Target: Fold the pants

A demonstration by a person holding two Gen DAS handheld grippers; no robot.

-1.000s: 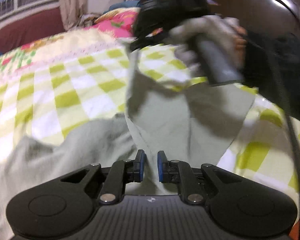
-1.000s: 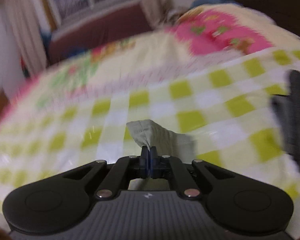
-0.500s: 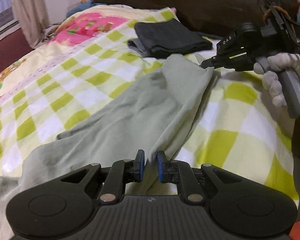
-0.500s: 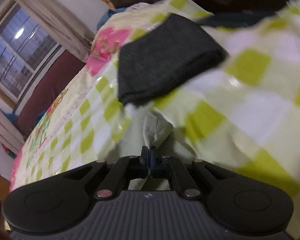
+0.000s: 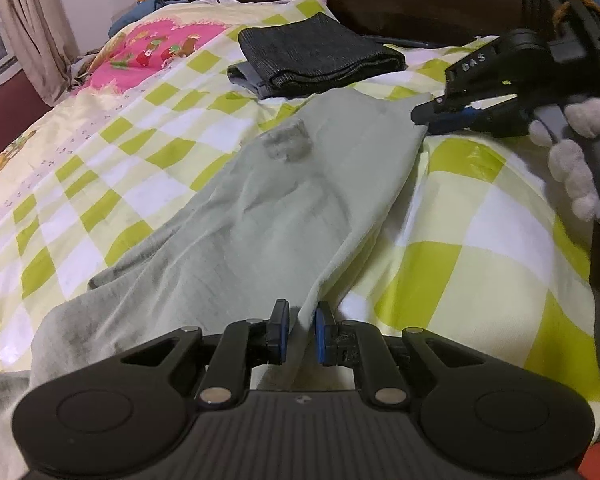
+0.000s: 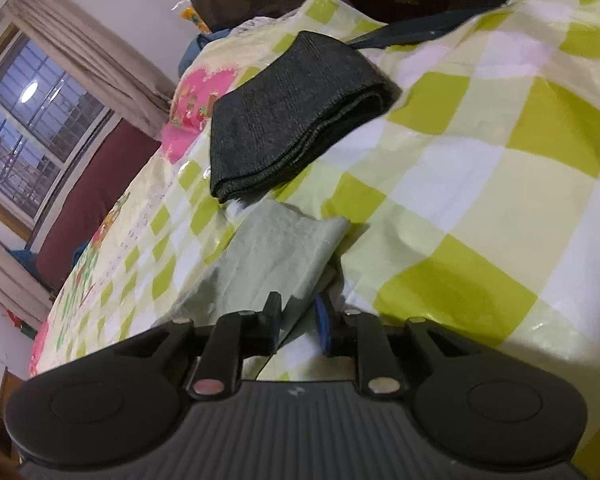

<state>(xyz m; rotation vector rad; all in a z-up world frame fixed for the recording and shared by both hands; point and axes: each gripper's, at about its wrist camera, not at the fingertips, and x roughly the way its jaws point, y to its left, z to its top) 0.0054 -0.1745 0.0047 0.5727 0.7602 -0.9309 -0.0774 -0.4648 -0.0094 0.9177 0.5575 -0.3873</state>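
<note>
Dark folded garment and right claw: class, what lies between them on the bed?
In the right wrist view, the pale green pants' corner fills most of the stretch from the right claw to the dark folded garment, then a sliver of checked bedsheet.

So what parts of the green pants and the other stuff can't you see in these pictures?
- Pale green pants, left wrist view: the near end runs under the left gripper body and off the left edge.
- Pants, right wrist view: only one corner shows; the opening right gripper covers the rest.
- Folded dark grey garment: folds hide what it is.
- Gloved hand: cut off by the right edge.
</note>
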